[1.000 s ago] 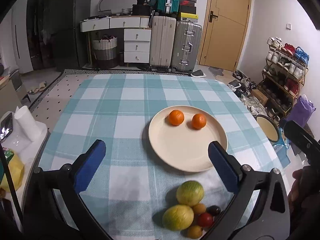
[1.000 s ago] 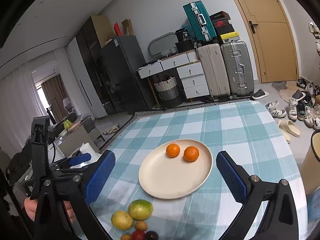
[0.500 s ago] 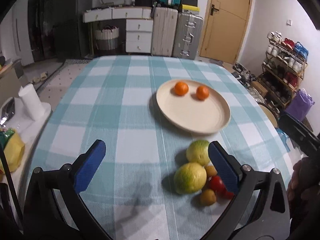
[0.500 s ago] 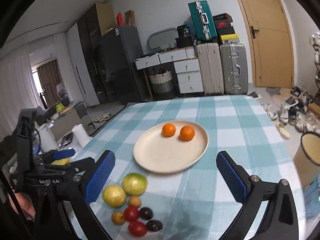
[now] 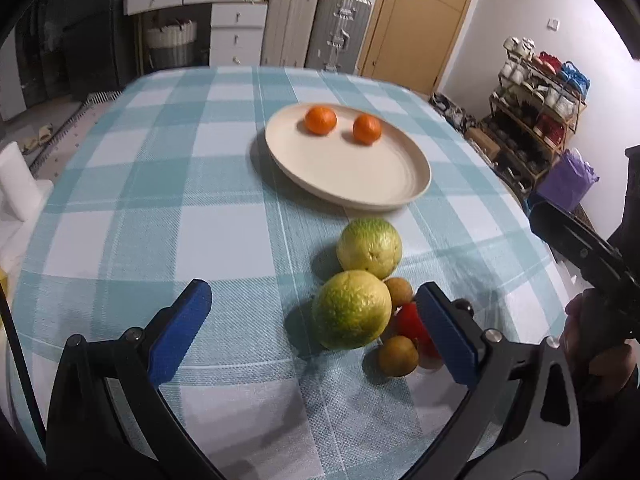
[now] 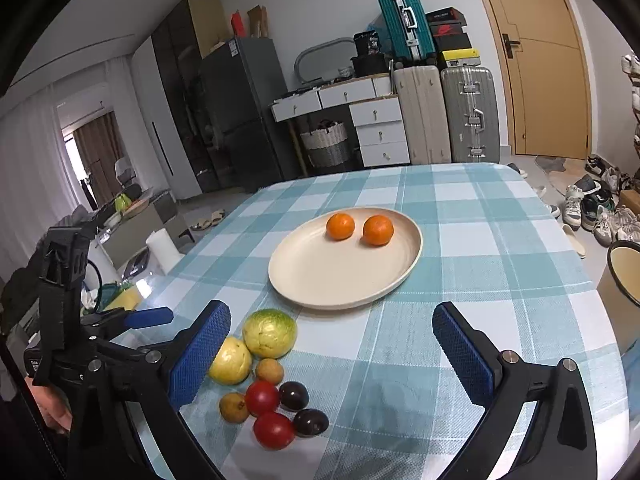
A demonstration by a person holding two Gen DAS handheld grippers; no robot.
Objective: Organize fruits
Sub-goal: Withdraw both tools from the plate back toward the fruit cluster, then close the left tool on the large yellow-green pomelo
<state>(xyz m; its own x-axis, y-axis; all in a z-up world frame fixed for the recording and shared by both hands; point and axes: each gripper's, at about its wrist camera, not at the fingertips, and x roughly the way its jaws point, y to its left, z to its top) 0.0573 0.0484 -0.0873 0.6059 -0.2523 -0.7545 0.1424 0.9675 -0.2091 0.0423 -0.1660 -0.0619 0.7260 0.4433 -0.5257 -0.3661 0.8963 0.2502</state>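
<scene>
Checked cloth covers the tabletop [image 5: 132,208], where a cream plate [image 6: 320,280] holds two oranges [image 6: 340,226]. Near its front rim, the green-yellow citrus [image 5: 351,310] looks firm and heavy; I would grip it across the middle. Both the left gripper [image 5: 316,326] and right gripper [image 6: 332,354] have fingers apart, empty. Small tomatoes [image 6: 262,398] seem soft; one is half hidden in the left view.

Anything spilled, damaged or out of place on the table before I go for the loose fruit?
Nothing stands out. The plate sits flat with two oranges on it; the other fruits lie in a tight cluster on the tablecloth, none near the edge. Both grippers, left and right, are open and empty.
</scene>
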